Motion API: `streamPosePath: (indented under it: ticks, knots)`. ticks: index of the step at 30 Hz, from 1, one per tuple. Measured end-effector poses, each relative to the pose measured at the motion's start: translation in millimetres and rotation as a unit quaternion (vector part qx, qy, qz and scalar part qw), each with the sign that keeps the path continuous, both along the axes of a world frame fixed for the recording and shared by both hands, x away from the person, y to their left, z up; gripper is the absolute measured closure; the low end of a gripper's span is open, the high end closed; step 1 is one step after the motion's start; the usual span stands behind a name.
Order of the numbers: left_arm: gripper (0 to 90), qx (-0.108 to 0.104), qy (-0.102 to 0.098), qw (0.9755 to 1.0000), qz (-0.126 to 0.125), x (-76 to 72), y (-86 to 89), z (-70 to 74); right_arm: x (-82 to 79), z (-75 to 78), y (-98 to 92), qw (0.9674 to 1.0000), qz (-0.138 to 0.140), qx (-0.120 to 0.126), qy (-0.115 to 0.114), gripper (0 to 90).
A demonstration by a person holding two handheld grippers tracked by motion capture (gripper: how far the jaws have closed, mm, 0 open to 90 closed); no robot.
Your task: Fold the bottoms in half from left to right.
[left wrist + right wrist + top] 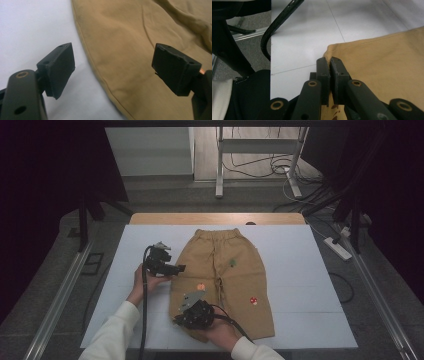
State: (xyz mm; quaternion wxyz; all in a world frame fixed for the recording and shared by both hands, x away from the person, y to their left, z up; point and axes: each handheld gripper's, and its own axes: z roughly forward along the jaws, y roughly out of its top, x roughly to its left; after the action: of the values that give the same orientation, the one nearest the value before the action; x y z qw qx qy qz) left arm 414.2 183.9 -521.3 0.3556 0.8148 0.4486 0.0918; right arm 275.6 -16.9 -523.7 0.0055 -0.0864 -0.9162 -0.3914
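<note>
Fingers of the right gripper [329, 72] pinch the shorts [225, 280] at a hem corner on the white bench [300, 250]. Left fingers [58, 68] gape beside the side seam; close them before lifting.

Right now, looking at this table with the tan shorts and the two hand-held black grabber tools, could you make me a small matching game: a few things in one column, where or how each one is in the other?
Things:
1. left black two-jaw gripper
2. right black two-jaw gripper
3. tan cotton shorts
4. small red mushroom patch

States or places:
A. clamped on the hem corner of a trouser leg
B. spread flat on the white table cover
C. jaws wide apart, beside the cloth's side edge
D. on the leg at the right of the high view

Pairs: 1-C, 2-A, 3-B, 4-D
</note>
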Motion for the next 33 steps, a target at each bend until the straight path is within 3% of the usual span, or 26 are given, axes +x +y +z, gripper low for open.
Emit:
streamPosePath:
  ticks: [14,24,27,30,33]
  knots:
    - [19.1,0.009,0.006,0.9999,0.010,34.5,-8.6,-7.8,-0.6,-2.5,0.3,1.0000,0.001,-0.003,-0.002,85.4]
    - [20.4,0.009,0.021,0.9997,0.002,36.5,-8.7,-11.8,-0.5,-1.9,-1.0,1.0000,0.000,-0.001,-0.001,85.5]
    - [21.4,0.008,0.036,0.9993,0.007,37.4,-9.4,-16.0,-0.7,-1.6,-1.3,1.0000,0.000,-0.001,-0.002,85.4]
    - [22.5,0.011,0.033,0.9994,0.007,36.4,-11.1,-15.9,-0.7,-2.2,-1.1,1.0000,0.000,-0.001,-0.001,85.4]
    - [31.8,-0.001,0.035,0.9994,-0.003,35.4,-10.8,-15.9,-0.9,-2.8,-0.7,1.0000,0.000,-0.002,-0.001,85.4]
